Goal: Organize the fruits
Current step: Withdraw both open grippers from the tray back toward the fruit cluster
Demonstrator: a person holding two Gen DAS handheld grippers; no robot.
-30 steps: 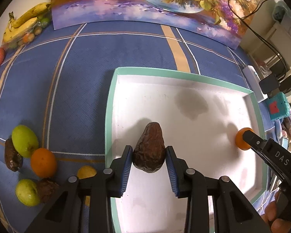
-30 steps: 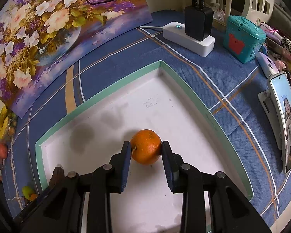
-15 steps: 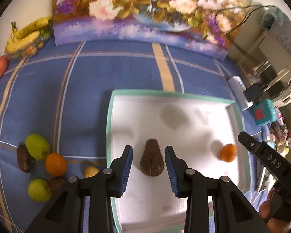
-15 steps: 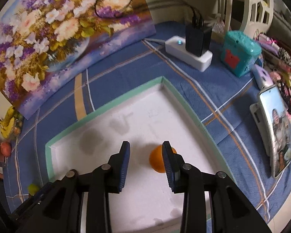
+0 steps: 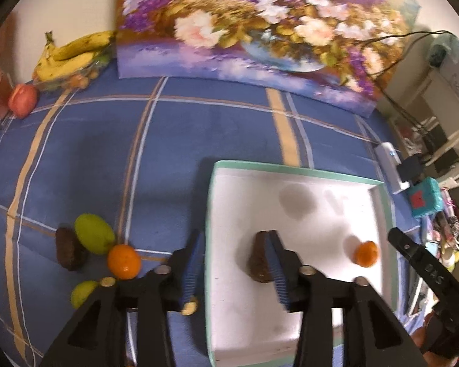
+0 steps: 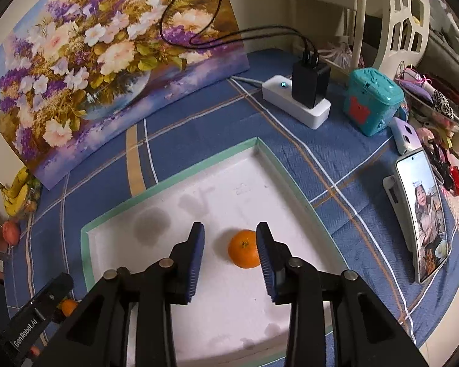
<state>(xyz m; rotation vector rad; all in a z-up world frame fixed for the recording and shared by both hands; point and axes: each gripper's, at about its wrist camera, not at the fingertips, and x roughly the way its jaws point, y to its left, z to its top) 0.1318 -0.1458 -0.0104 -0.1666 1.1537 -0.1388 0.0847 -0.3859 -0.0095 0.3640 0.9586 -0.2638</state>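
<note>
From the left wrist the left gripper point(image 5: 234, 258) hangs released over the white tray's point(image 5: 293, 171) left rim, a dark avocado point(image 5: 257, 263) lying in the tray against its right finger, while from the right wrist the right gripper point(image 6: 229, 255) is spread empty above the same tray point(image 6: 168, 183), an orange point(image 6: 243, 252) resting inside beside its right finger.

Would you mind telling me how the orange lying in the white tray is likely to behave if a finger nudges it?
The orange looks round, so it would probably roll across the tray's smooth floor. The raised green rim should stop it. Its dimpled peel likely grips the ribbed pads well, and the open right gripper seems wide enough.
</note>
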